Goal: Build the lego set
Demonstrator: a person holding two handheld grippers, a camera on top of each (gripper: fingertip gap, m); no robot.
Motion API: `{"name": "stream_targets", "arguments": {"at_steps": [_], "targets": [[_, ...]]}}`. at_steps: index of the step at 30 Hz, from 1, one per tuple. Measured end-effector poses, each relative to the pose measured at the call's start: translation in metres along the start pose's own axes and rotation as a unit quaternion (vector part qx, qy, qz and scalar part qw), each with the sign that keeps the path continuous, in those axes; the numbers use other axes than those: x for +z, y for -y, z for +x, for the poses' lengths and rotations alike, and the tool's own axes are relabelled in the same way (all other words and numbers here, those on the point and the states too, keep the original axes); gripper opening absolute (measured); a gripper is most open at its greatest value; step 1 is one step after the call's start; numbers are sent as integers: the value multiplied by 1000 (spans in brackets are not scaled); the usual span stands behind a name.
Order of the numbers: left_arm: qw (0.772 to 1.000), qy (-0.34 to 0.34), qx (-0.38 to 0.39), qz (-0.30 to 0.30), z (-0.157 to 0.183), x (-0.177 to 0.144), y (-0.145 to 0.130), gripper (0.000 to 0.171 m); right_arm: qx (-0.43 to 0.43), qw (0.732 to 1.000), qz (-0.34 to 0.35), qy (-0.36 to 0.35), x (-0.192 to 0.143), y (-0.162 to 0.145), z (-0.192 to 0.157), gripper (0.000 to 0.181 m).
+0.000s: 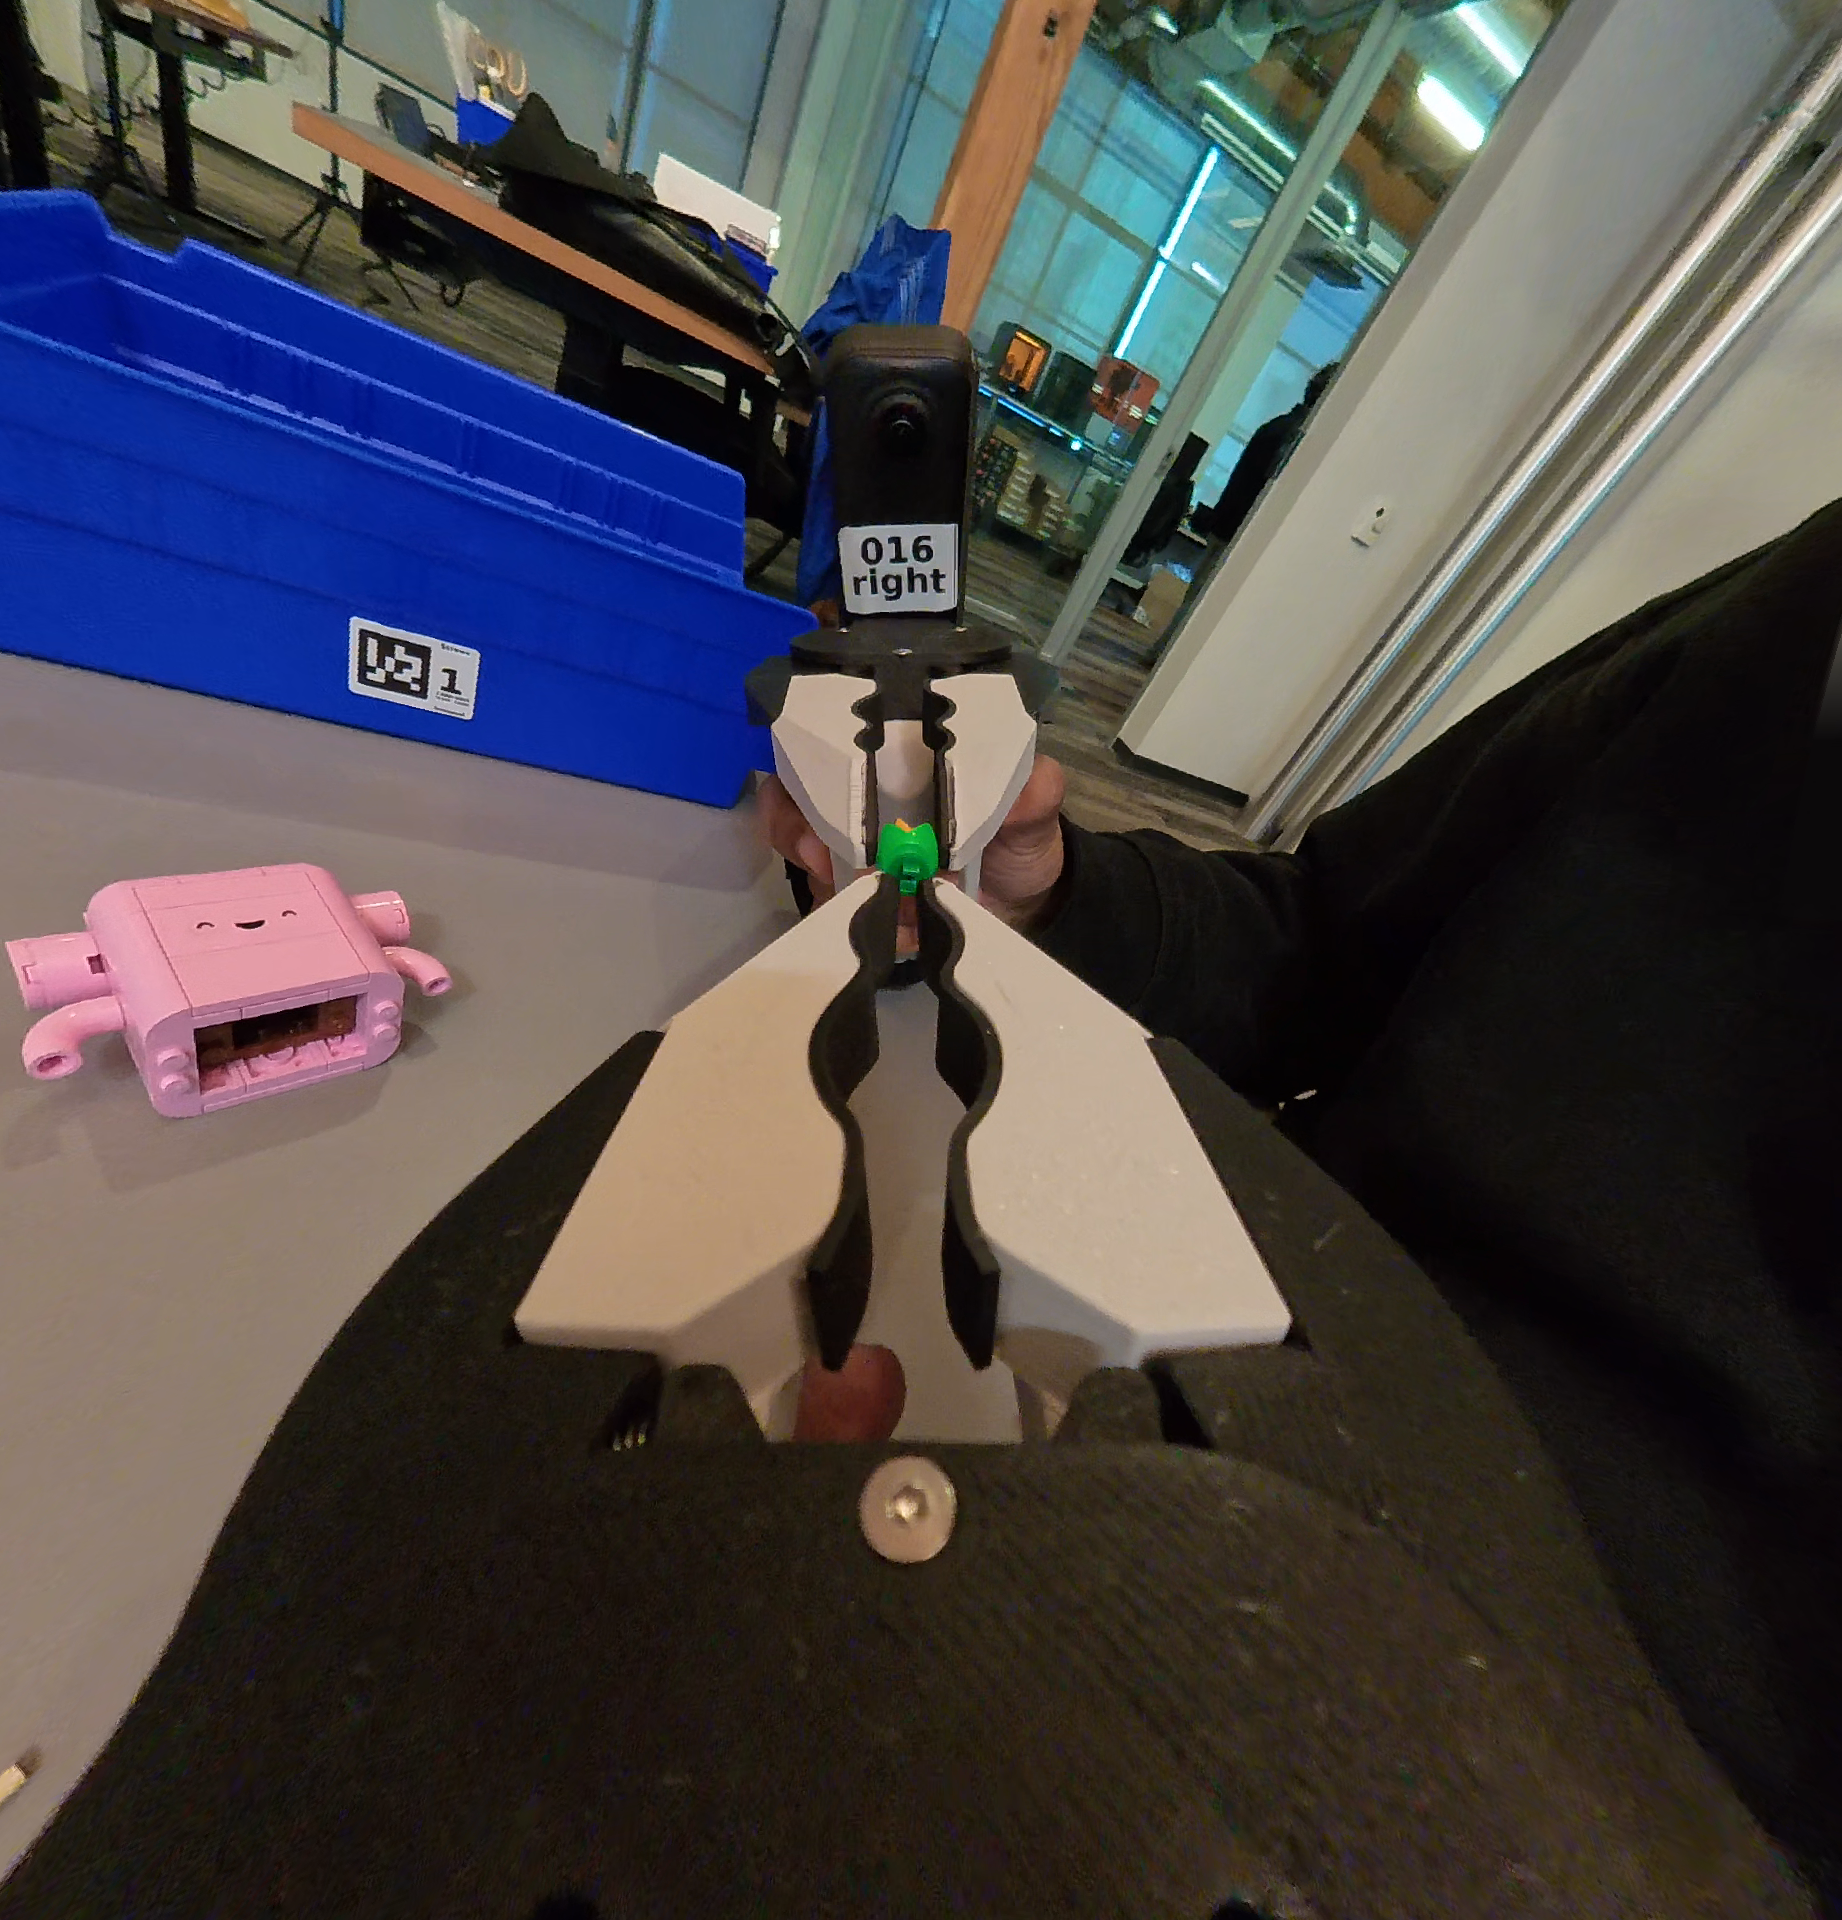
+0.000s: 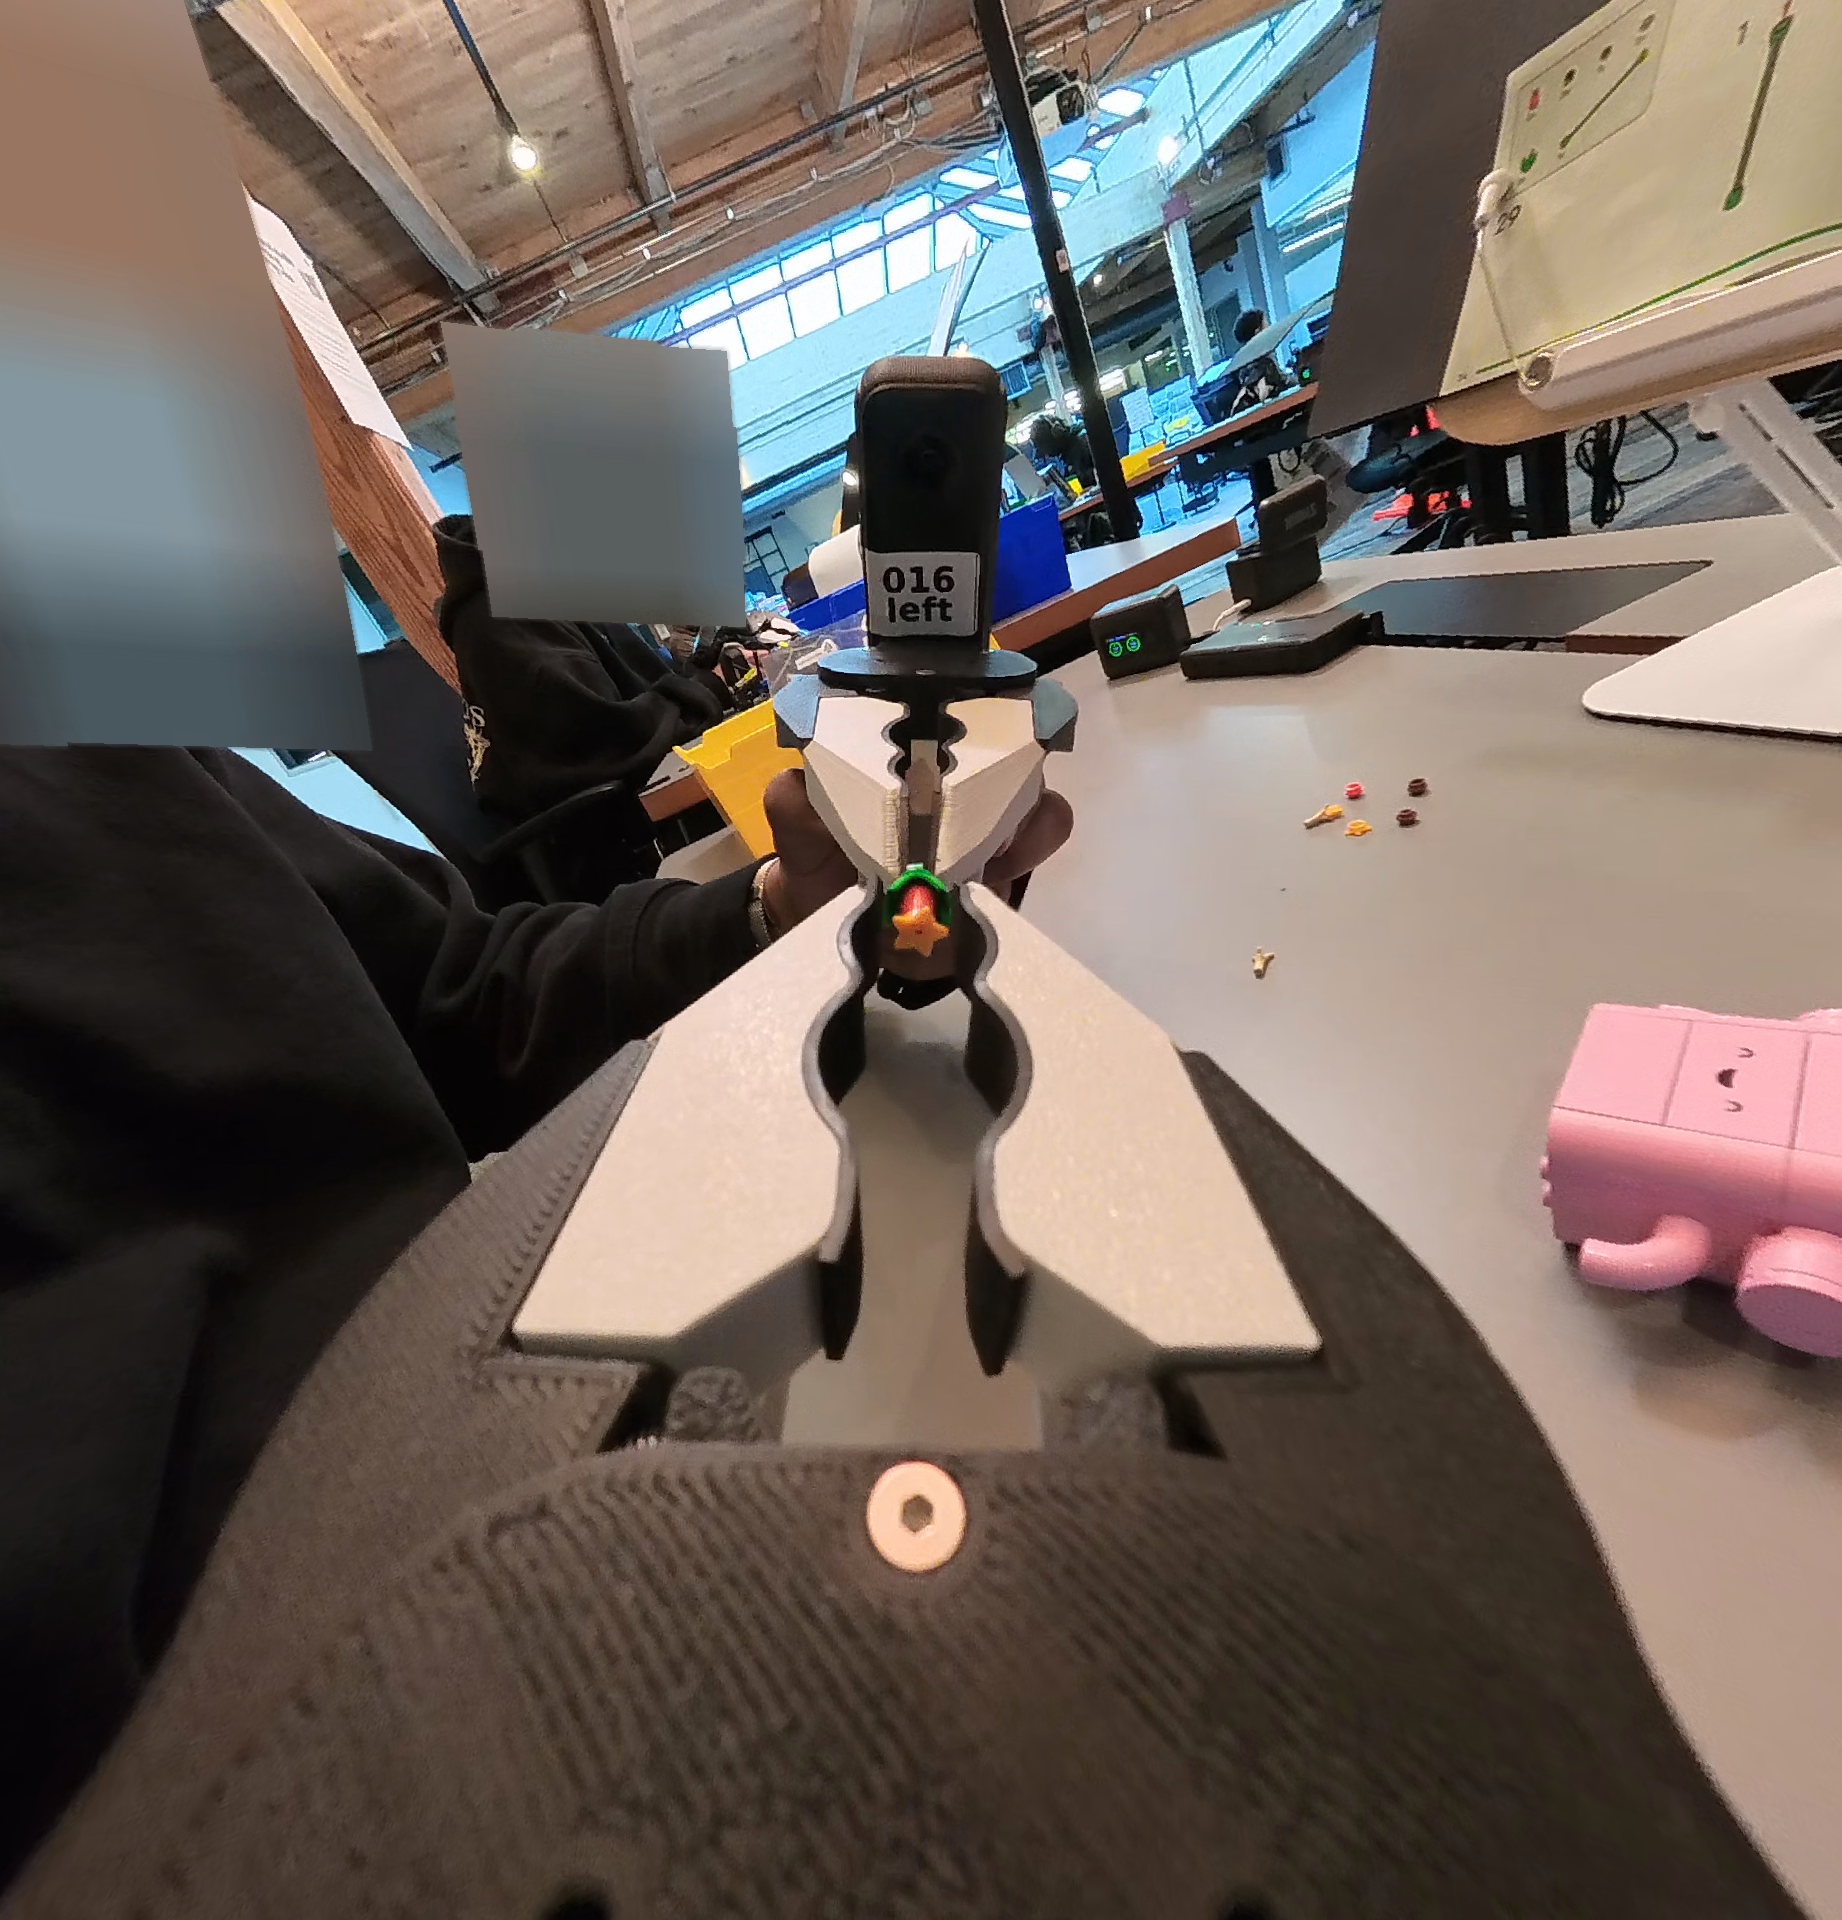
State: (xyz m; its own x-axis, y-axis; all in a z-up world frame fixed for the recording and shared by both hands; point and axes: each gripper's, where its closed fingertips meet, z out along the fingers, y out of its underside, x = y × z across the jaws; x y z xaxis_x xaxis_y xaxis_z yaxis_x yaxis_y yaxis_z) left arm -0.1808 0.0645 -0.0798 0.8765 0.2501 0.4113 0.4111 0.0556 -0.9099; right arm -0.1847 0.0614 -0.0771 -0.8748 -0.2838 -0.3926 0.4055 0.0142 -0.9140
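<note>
A small green flower piece (image 1: 904,852) with a red core and an orange star (image 2: 919,932) is held in the air between both grippers, which face each other tip to tip. My left gripper (image 1: 901,891) is shut on its green end. My right gripper (image 2: 917,914) is shut on the star end. The right gripper shows head-on in the left wrist view (image 1: 904,831), and the left gripper in the right wrist view (image 2: 917,868). A pink lego body (image 1: 242,977) with a smiling face lies on the grey table (image 1: 273,1299); it also shows in the right wrist view (image 2: 1727,1143).
A blue bin (image 1: 273,468) stands behind the pink body. Several small loose pieces (image 2: 1353,810) lie farther along the table. An instruction booklet (image 2: 1675,156) on a white stand (image 2: 1748,675) and black devices (image 2: 1270,634) stand at the back. A person's dark sleeve (image 2: 221,987) is close by. Left and right tips are no more than a few centimetres apart.
</note>
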Motion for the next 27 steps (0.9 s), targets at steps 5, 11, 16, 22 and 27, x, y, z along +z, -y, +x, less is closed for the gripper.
{"name": "stream_targets", "arguments": {"at_steps": [5, 11, 16, 22, 27], "targets": [[1000, -2, 0, -6, 0, 0, -2, 1, -1, 1000, -11, 0, 1, -3, 0, 11], [1000, -3, -2, -13, -1, 1, -6, 1, 0, 1000, -19, -3, 1, -6, 1, 11], [1000, 0, -2, -17, -2, 0, -7, 0, -3, 1000, -26, -7, 2, -8, 2, 11], [1000, 0, -11, -21, -4, 1, -10, 0, 1, 1000, -30, -8, 1, -11, 4, 11], [1000, -3, -20, -23, -6, 1, -12, 0, 1, 999, -35, -12, 2, -14, 5, 11]]}}
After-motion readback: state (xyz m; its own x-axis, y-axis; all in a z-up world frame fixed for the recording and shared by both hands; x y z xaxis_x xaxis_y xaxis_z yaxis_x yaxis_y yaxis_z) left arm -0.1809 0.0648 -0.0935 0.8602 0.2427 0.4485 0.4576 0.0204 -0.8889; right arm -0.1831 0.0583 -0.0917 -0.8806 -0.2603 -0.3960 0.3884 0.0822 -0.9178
